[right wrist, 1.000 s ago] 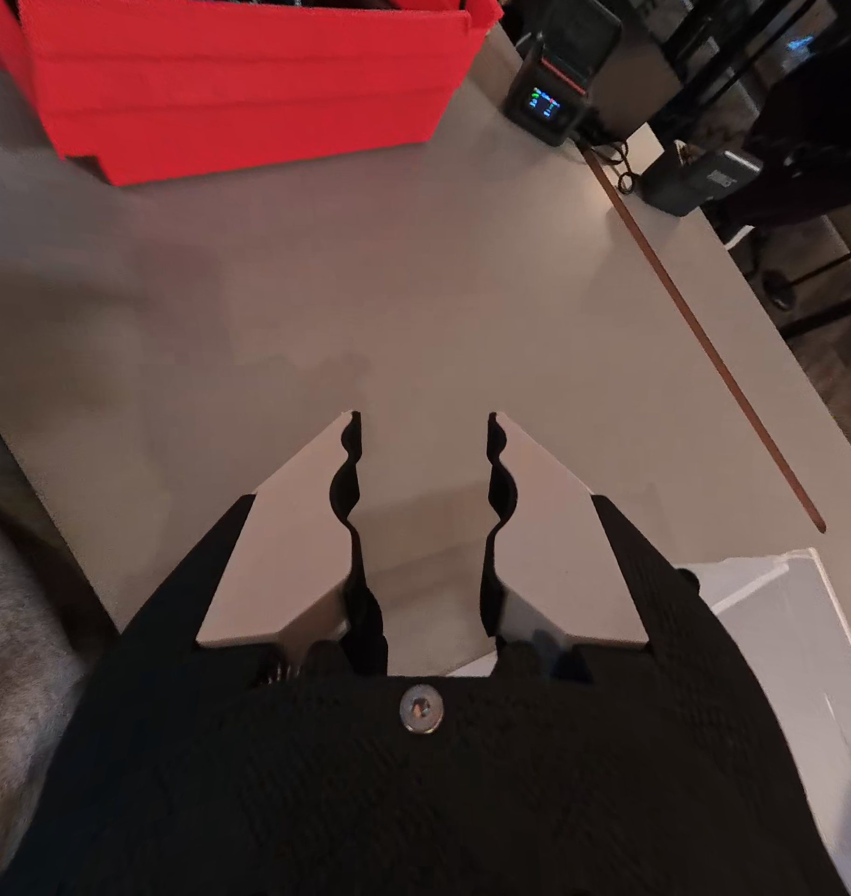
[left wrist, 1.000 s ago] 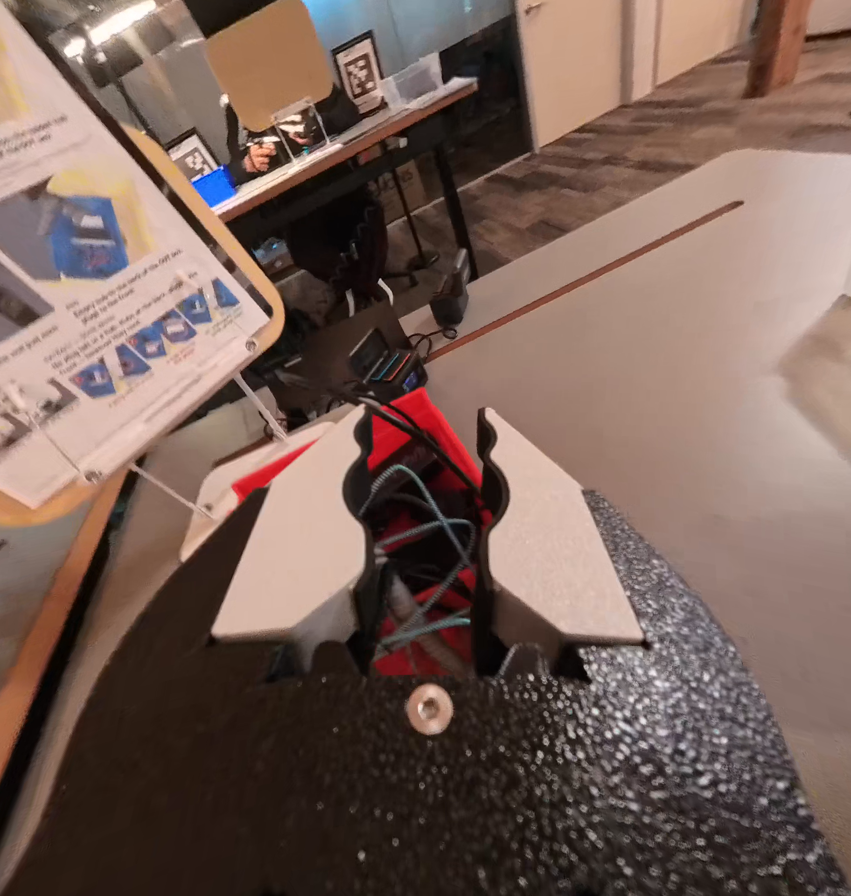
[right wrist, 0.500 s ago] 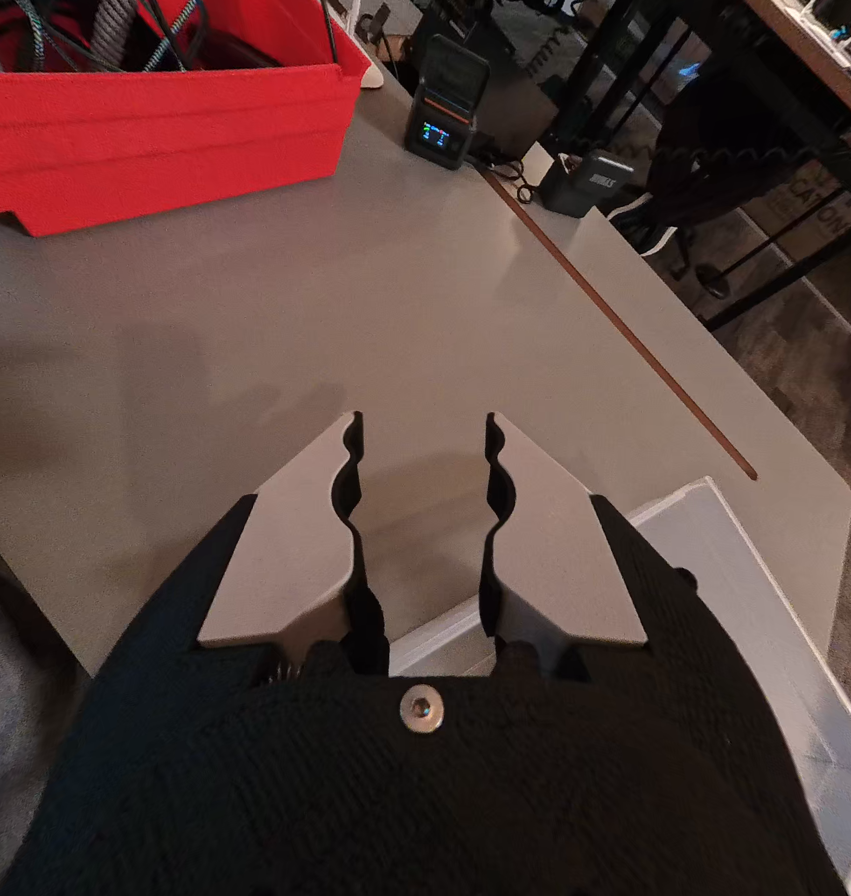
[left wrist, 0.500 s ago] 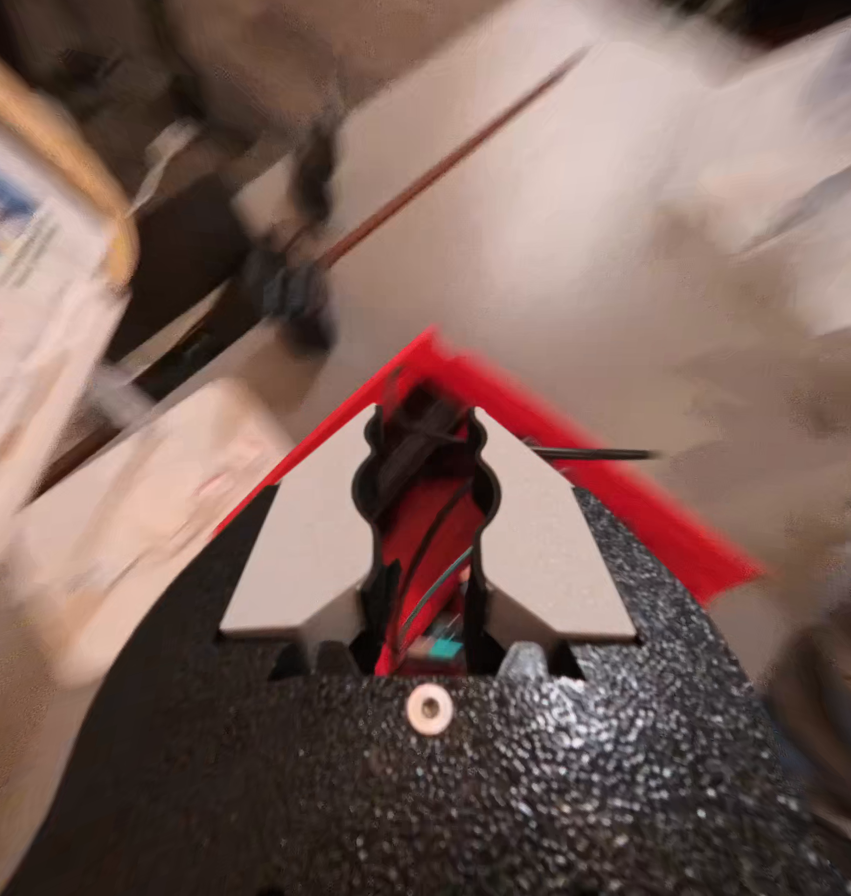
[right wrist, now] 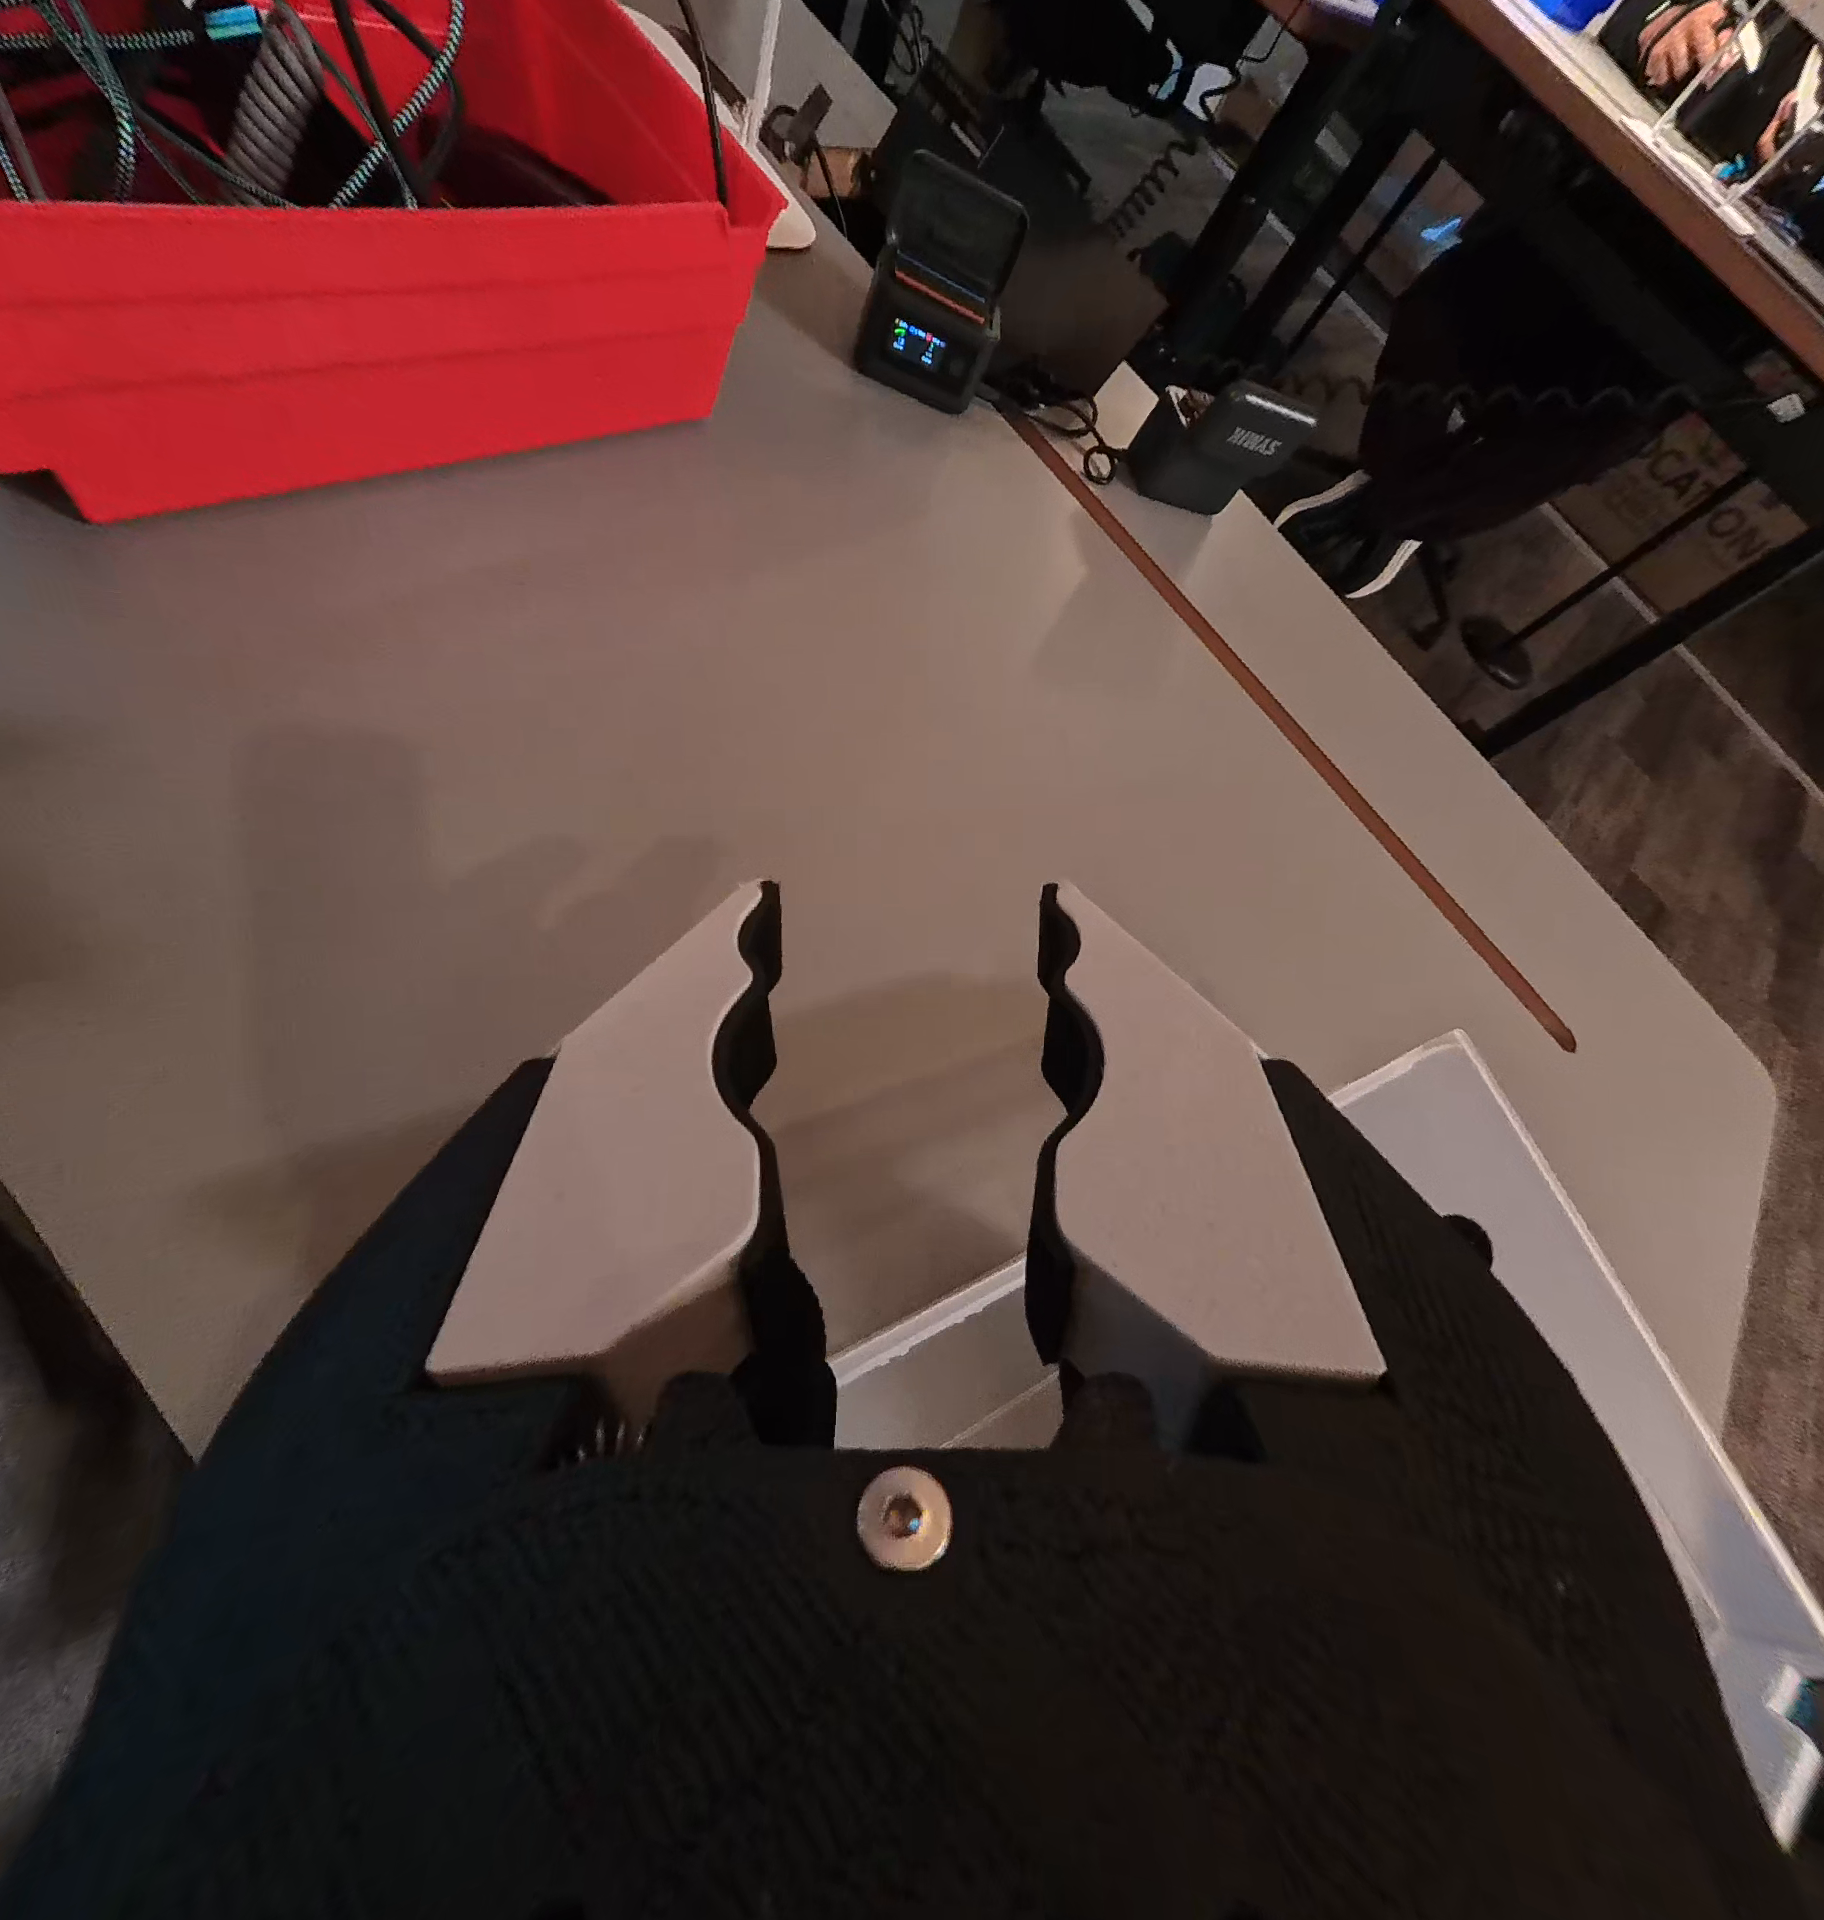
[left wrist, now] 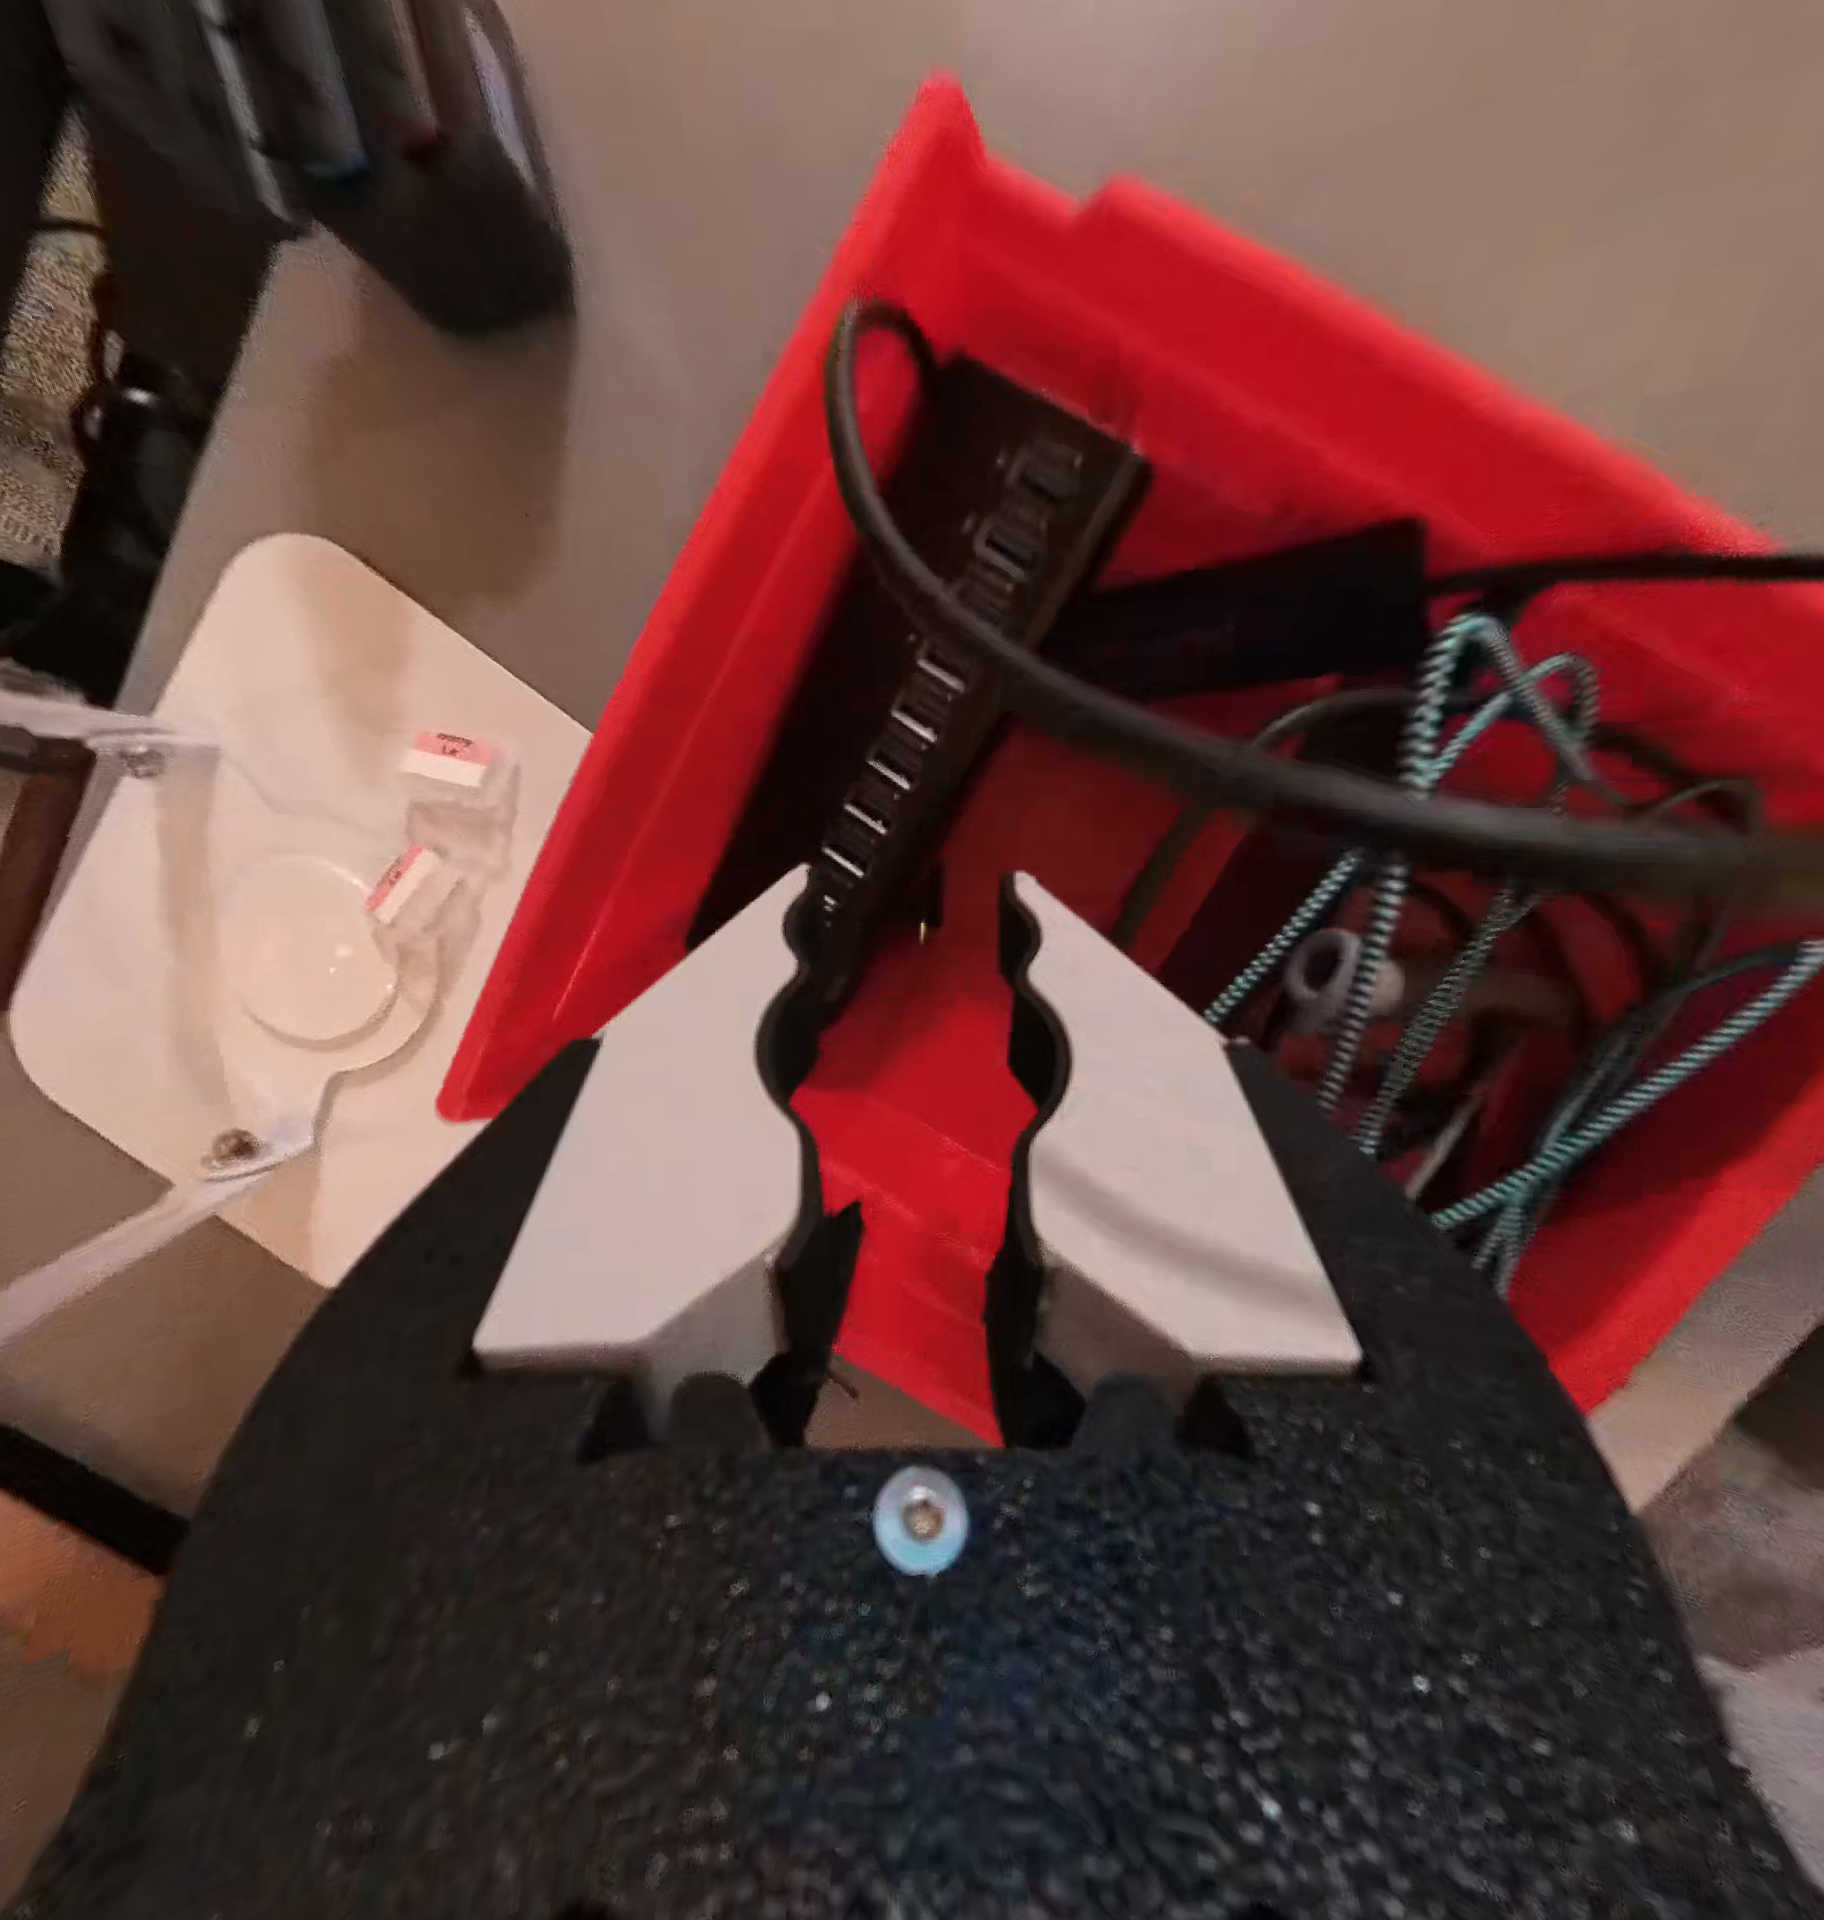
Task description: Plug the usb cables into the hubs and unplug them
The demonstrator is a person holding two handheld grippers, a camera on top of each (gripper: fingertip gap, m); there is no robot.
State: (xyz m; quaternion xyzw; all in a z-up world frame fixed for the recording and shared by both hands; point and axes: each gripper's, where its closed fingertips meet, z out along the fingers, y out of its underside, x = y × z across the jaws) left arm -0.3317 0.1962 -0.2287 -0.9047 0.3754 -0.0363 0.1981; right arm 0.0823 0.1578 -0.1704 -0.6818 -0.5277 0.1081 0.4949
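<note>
A red bin holds a long black USB hub leaning along its left wall, a second black hub, a thick black cable and teal braided cables. My left gripper is open and empty, just above the bin's near left corner, with the long hub's lower end by its left fingertip. My right gripper is open and empty above the bare grey table. The bin with its cables also shows at the far left in the right wrist view.
A white stand base with a clear bracket sits left of the bin. A small black device with a lit screen and a dark charger box stand at the table's far edge. A white tray lies under my right gripper. Some 45 cm of space lies between my two pairs of fingers.
My left gripper has swung from facing the room down over the red bin and opened wider after narrowing midway. My right gripper has drawn back slightly, still open.
</note>
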